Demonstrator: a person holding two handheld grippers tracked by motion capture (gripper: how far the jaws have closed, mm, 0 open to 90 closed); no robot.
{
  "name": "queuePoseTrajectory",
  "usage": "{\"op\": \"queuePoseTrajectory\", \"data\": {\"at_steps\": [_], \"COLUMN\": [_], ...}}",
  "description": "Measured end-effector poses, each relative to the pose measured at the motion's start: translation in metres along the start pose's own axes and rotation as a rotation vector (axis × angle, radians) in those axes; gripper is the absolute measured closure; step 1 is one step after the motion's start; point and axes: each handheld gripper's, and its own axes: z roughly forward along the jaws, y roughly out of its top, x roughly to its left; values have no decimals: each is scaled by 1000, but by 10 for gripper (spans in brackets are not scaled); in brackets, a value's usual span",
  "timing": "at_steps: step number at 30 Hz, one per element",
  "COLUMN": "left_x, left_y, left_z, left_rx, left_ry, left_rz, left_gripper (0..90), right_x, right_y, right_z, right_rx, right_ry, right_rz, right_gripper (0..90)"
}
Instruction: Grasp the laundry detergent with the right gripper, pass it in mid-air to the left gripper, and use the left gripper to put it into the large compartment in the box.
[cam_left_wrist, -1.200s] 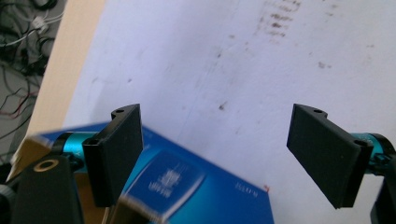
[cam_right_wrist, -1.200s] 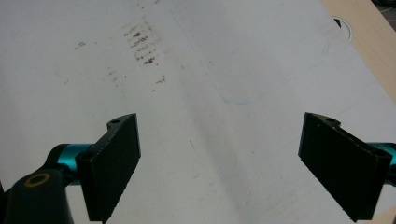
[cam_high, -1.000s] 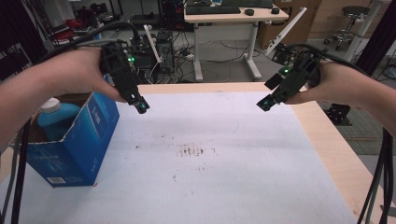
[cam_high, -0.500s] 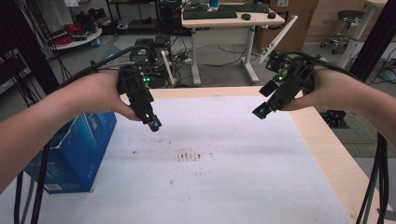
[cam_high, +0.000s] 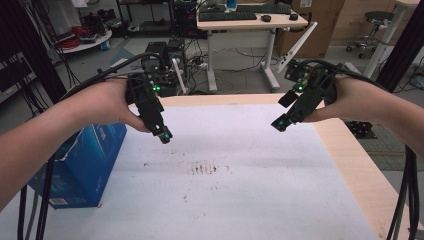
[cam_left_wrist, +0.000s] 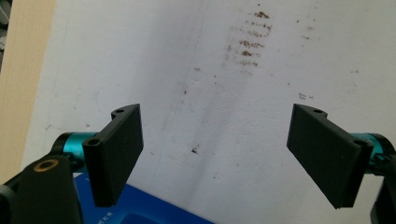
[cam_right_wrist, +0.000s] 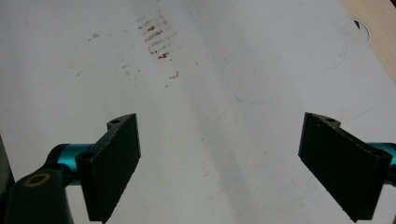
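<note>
My left gripper (cam_high: 163, 135) hangs above the white table sheet (cam_high: 235, 190) left of centre, held in a hand. In the left gripper view its gripper (cam_left_wrist: 215, 154) is open, jaws wide apart with only stained sheet between them. My right gripper (cam_high: 280, 123) hovers at the right, tilted down toward the middle. In the right gripper view that gripper (cam_right_wrist: 219, 163) is open too, with nothing between its jaws. A blue carton (cam_high: 82, 167) stands at the table's left edge, its top corner (cam_left_wrist: 140, 210) showing under the left jaw.
Brown smudges (cam_high: 204, 169) mark the sheet's middle. Bare wooden table edge (cam_high: 345, 150) runs along the right side. Cables (cam_high: 32, 205) trail down at the left. Behind the table stand a desk (cam_high: 250, 22), computer gear and a stool (cam_high: 377, 20).
Both grippers have come in toward the table's middle and slightly lower. The view has shifted, so the blue carton now sits farther left and lower.
</note>
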Motion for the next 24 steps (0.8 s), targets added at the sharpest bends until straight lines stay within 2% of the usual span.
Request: {"op": "queuePoseTrajectory", "data": {"at_steps": [24], "left_x": [3], "left_y": [-2], "left_z": [0], "left_rx": [-2], "left_ry": [5], "left_rz": [-11], "left_gripper": [187], "right_x": [2], "right_y": [-3], "right_z": [4], "right_rx": [4], "right_ry": [8], "right_rz": [1], "right_gripper": [121]}}
